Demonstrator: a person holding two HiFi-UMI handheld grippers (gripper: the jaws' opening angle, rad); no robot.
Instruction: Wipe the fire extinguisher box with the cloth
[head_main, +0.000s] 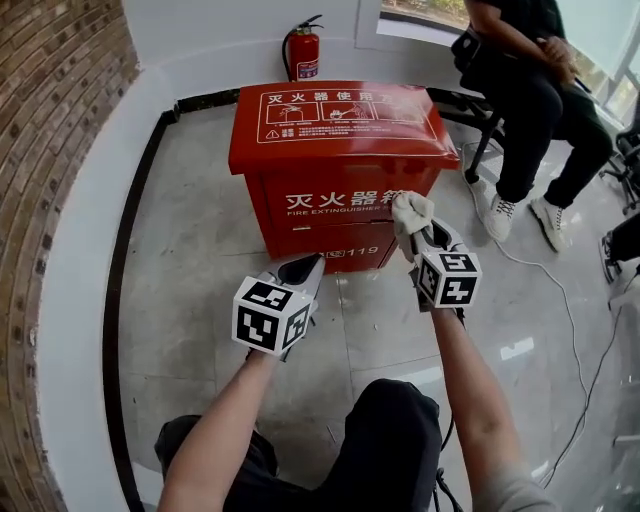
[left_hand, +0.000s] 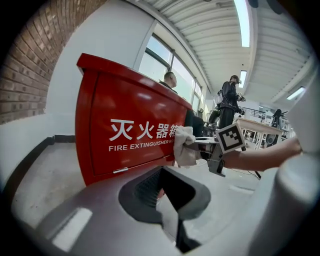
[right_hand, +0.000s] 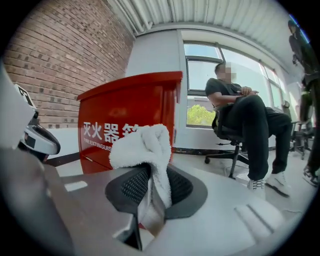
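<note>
The red fire extinguisher box (head_main: 335, 150) stands on the grey floor in front of me, white lettering on its lid and front. My right gripper (head_main: 418, 235) is shut on a white cloth (head_main: 411, 212), which is bunched against the right part of the box's front face. The right gripper view shows the cloth (right_hand: 145, 150) clamped between the jaws of the right gripper (right_hand: 150, 192). My left gripper (head_main: 305, 266) hovers low by the box's front bottom edge, jaws together with nothing in them. The left gripper view shows the left gripper (left_hand: 162, 194), the box front (left_hand: 125, 135) and the cloth (left_hand: 184, 146).
A small fire extinguisher (head_main: 304, 50) stands against the back wall. A person sits on a chair (head_main: 530, 90) at the right, feet near the box. A cable (head_main: 565, 310) runs over the floor at right. A brick wall (head_main: 50, 150) curves along the left. My knee (head_main: 390, 440) is below.
</note>
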